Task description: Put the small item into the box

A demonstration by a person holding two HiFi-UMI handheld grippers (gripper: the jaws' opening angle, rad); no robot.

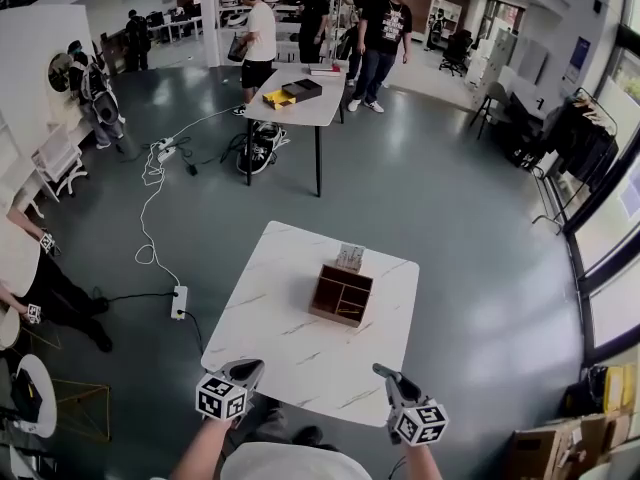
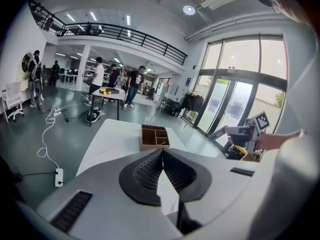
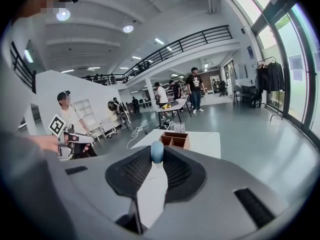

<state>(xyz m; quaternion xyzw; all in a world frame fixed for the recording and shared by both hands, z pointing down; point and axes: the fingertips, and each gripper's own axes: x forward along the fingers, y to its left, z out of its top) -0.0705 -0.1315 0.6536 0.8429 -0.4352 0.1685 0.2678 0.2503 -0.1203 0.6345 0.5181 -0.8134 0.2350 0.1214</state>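
Note:
A brown wooden box (image 1: 341,295) with several compartments stands on the white marble table (image 1: 290,348), right of its middle. It also shows ahead in the left gripper view as the box (image 2: 154,137) and in the right gripper view as the box (image 3: 175,140). My left gripper (image 1: 250,370) hovers over the table's near edge, its jaws shut with nothing between them (image 2: 162,151). My right gripper (image 1: 383,371) hangs at the near right edge, shut (image 3: 156,160) on a small round blue item (image 3: 157,150) held at the jaw tips. Both grippers are well short of the box.
A small white card stand (image 1: 350,257) sits just behind the box. A power strip (image 1: 179,301) and its cable lie on the floor to the left. A seated person (image 1: 30,278) is at the far left. Another table (image 1: 300,103) with people around it stands further back. Cardboard boxes (image 1: 560,448) sit at the lower right.

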